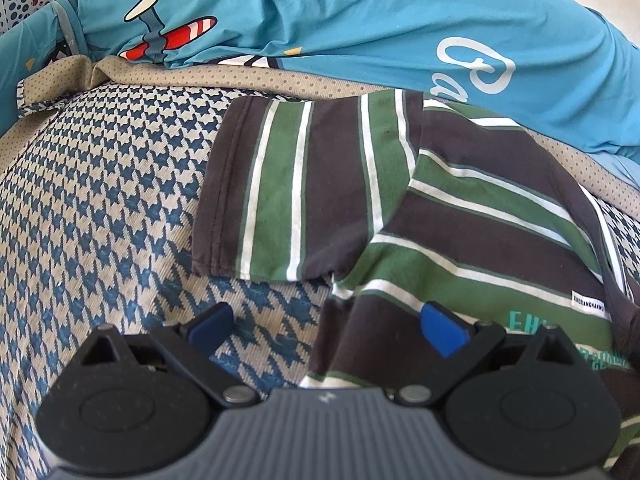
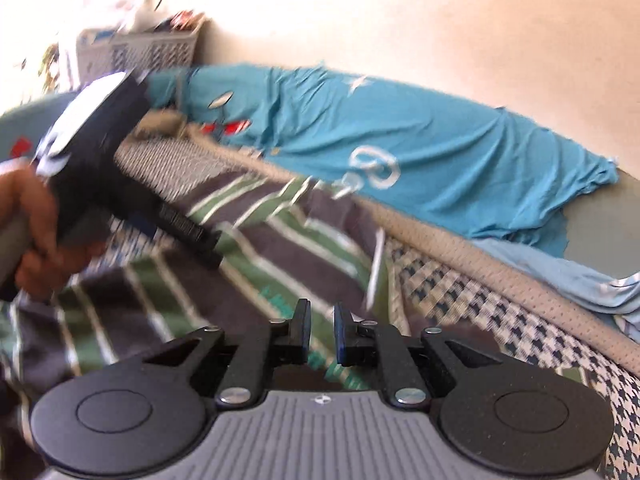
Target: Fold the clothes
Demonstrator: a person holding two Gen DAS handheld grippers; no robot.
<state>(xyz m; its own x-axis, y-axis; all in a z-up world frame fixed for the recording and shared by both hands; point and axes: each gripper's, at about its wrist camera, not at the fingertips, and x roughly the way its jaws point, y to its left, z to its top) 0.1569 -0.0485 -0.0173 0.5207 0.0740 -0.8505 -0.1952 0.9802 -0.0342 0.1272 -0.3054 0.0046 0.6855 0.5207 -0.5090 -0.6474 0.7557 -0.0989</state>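
Note:
A brown, green and white striped T-shirt [image 1: 460,208] lies spread on a houndstooth cover [image 1: 100,200], its sleeve [image 1: 288,188] flat to the left. My left gripper [image 1: 326,326] hovers open and wide over the shirt's lower sleeve edge, with nothing between its blue pads [image 1: 442,330]. In the blurred right wrist view the same shirt [image 2: 280,240] stretches below my right gripper [image 2: 322,330], whose fingers stand a narrow gap apart and hold nothing. A hand [image 2: 32,232] grips the left tool's black body [image 2: 100,136] over the shirt's left part.
A teal printed garment [image 1: 360,20] lies bunched along the far side, against a pale wall [image 2: 440,40]. A beige dotted border [image 1: 240,76] edges the cover. A white perforated basket [image 2: 152,52] stands at the far left.

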